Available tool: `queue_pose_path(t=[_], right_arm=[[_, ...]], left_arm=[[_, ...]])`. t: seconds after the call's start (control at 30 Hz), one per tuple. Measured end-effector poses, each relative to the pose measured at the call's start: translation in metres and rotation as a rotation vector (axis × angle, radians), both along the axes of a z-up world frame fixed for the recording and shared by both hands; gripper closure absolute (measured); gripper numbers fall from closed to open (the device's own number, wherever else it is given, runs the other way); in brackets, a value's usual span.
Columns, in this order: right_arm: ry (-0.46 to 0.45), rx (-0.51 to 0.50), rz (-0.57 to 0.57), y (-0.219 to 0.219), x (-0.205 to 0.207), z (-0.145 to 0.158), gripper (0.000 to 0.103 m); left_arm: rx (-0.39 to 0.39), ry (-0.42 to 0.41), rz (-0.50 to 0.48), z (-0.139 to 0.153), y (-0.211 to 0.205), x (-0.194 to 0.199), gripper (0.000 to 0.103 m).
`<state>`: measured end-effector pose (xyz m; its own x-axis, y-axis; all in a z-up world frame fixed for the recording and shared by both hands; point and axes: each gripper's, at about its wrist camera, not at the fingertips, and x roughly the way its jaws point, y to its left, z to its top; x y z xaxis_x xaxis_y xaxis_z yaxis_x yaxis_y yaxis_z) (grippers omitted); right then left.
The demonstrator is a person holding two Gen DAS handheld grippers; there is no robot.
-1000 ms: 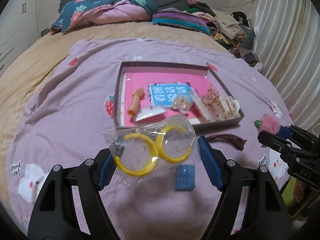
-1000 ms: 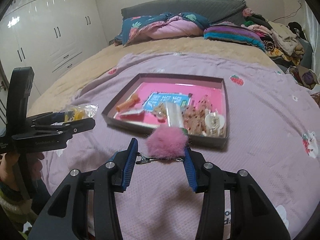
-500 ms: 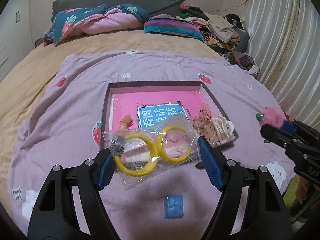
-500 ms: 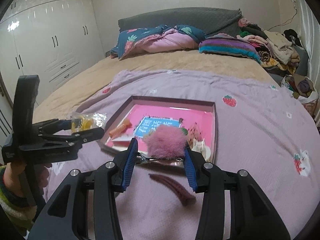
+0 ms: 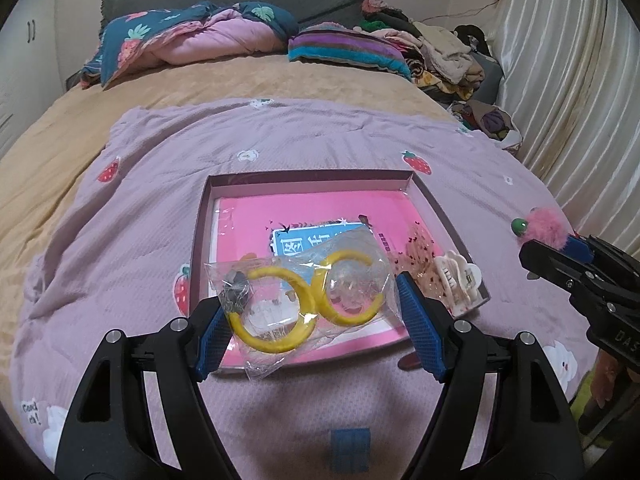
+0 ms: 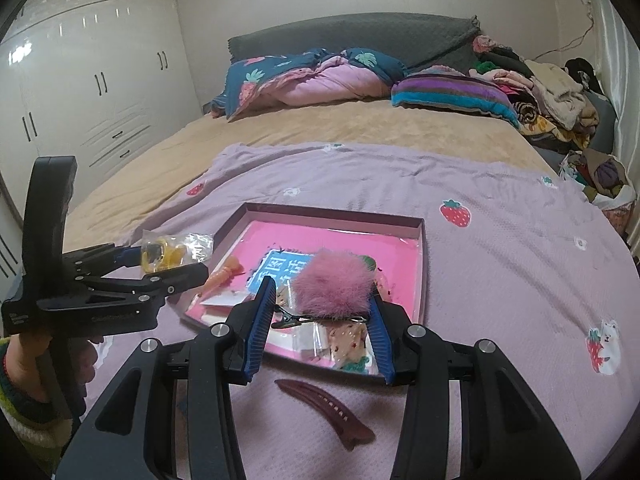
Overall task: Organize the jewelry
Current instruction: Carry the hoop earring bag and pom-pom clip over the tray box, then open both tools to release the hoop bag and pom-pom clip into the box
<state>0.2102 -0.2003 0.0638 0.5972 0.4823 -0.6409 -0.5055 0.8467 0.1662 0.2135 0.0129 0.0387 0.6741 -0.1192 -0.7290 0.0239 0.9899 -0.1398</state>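
My left gripper [image 5: 310, 316] is shut on a clear bag of yellow hoop earrings [image 5: 304, 300] and holds it above the near edge of the pink-lined box [image 5: 304, 178]. It also shows in the right wrist view [image 6: 168, 256]. My right gripper [image 6: 322, 320] is shut on a pink pompom hair clip [image 6: 332, 284], held over the near part of the box [image 6: 332, 214]; in the left wrist view the pompom [image 5: 546, 228] is to the right of the box. Inside the box lie a blue card [image 5: 304, 240], a white claw clip [image 5: 456, 276] and an orange carrot clip [image 6: 224, 276].
A dark red hair clip [image 6: 324, 412] lies on the purple blanket [image 6: 500, 264] in front of the box. A small blue square [image 5: 350, 456] lies near me. Pillows [image 5: 192, 40] and piled clothes [image 5: 436, 56] are at the bed's far end. A curtain [image 5: 580, 80] hangs right.
Both grippers have risen and moved forward with their loads; the earring bag now hangs over the box's near edge and the pompom clip over the box's front part.
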Motion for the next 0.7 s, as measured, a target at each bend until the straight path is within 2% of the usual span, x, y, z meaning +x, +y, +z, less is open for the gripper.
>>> queue_pose_path(t=[0.37, 0.7], right_arm=[[0.023, -0.024, 0.007, 0.009, 0.023, -0.016, 0.061], [0.138, -0.101, 0.028, 0.034, 0.05, -0.079, 0.06]], left_arm=[[0.008, 0.052, 0.008, -0.02, 0.003, 0.027, 0.035], [0.024, 0.143, 0.043, -0.059, 0.016, 0.045, 0.035]])
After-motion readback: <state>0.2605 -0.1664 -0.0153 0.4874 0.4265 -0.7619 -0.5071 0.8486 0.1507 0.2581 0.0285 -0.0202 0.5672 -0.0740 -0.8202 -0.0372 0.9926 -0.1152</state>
